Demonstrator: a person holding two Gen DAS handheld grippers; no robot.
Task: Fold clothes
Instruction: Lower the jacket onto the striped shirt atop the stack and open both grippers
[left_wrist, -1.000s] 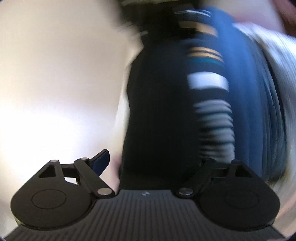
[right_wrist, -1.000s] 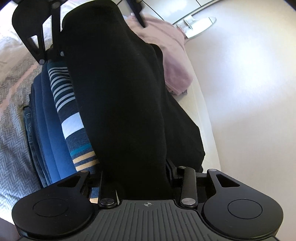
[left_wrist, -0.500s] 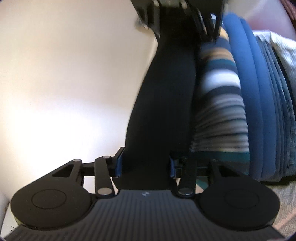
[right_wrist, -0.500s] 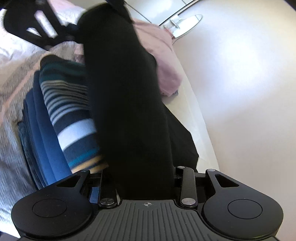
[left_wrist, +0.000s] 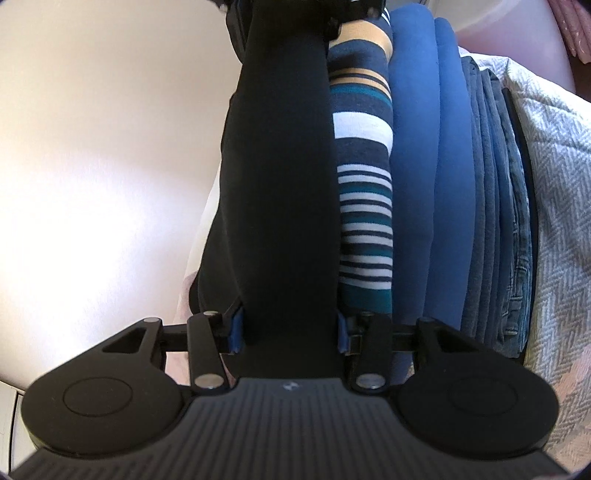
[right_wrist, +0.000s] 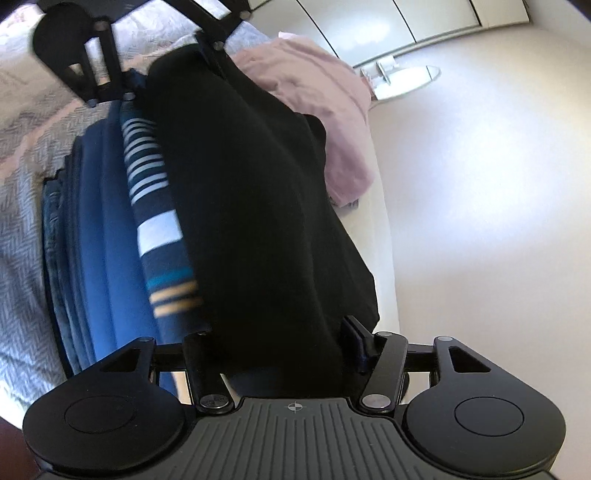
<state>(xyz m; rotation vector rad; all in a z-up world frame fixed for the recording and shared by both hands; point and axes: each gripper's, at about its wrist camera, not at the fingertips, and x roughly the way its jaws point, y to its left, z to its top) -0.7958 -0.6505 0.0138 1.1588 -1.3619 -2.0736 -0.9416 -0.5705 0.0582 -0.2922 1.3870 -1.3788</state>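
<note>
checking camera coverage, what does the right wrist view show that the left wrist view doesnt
Only the right wrist view shows the pink garment lying beyond the black garment, and a white fixture. Only the left wrist view shows the denim layers at the stack's far side clearly. Both show the black garment between each gripper's jaws, the striped garment and the blue folded garment.

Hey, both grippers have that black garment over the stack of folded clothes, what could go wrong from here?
1. The black garment is bunched thick between the left gripper fingers and the right gripper fingers; it may land lumpy.
2. Part of it hangs past the folded stack on the side away from the striped top, so it may slide off.
</note>
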